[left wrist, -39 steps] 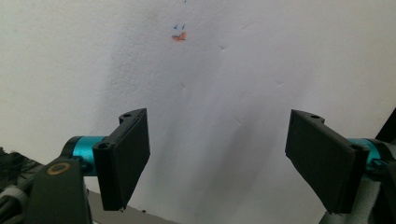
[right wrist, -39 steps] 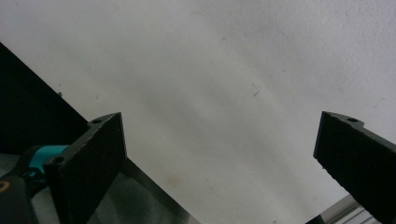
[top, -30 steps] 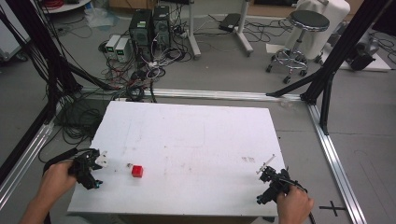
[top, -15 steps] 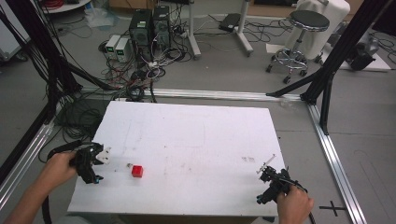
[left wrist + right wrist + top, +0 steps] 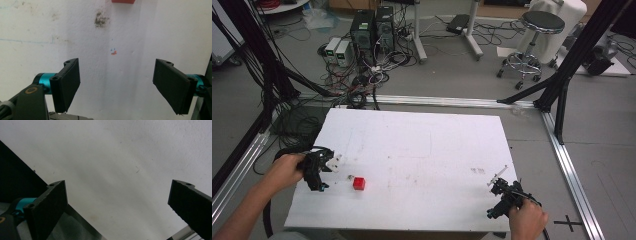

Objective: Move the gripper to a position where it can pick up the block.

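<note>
Gaping jaws, both grippers, nothing held

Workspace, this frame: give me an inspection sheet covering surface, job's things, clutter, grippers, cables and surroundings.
Surface: white rectangular table top, scuffed, with a dark smudge and small pen marks.
Job's things: small red cube near the left front, lying free.
Clutter: tiny pale bit beside the cube, too small to identify.
Grippers: left gripper open, aimed at the cube; right gripper open over bare table at the right front corner.
Cables: black cable trails from each gripper; tangled cables on the floor beyond the table.
Surroundings: two computer towers, round black stool, black frame posts.
</note>
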The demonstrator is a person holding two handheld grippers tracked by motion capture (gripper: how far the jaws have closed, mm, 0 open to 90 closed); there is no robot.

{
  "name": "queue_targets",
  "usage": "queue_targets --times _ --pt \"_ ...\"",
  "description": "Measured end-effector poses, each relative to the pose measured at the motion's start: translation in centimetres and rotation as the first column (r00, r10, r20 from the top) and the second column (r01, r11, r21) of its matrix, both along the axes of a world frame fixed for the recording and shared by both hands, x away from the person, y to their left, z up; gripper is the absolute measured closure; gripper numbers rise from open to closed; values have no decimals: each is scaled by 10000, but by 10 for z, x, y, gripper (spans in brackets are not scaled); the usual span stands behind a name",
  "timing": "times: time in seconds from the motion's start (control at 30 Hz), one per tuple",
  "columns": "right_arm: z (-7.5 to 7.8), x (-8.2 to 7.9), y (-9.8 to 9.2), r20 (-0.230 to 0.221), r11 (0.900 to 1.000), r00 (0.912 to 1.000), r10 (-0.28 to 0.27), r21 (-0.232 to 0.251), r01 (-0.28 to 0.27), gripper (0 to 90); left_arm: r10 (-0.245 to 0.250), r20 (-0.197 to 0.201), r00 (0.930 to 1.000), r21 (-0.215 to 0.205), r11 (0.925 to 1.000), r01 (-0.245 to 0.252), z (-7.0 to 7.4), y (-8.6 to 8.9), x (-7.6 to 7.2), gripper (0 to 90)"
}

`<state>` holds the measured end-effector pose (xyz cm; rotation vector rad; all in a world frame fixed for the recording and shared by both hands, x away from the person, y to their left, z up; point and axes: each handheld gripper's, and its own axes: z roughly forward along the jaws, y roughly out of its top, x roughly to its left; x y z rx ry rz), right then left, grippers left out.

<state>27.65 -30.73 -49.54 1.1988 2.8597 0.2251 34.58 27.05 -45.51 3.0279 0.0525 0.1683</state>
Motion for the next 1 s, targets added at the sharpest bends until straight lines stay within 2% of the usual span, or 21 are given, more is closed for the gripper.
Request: queue_targets --times 0.1,0.2,0.33,1.0 --pt "1 0 0 46 10000 10000 -31 25 31 16 -208 -50 9998 149 9997 209 1 -6 3 222" --pt "1 0 0 71 10000 10000 -23 39 23 16 -266 -45 9996 108 9996 267 2 -11 4 222" --pt "2 0 0 77 10000 10000 -8 64 7 16 -600 -5 9982 171 9981 600 3 -20 7 222" --pt "3 0 0 118 9999 9999 29 137 -31 16 -1106 -266 9935 218 9936 1112 -2 -61 19 222"
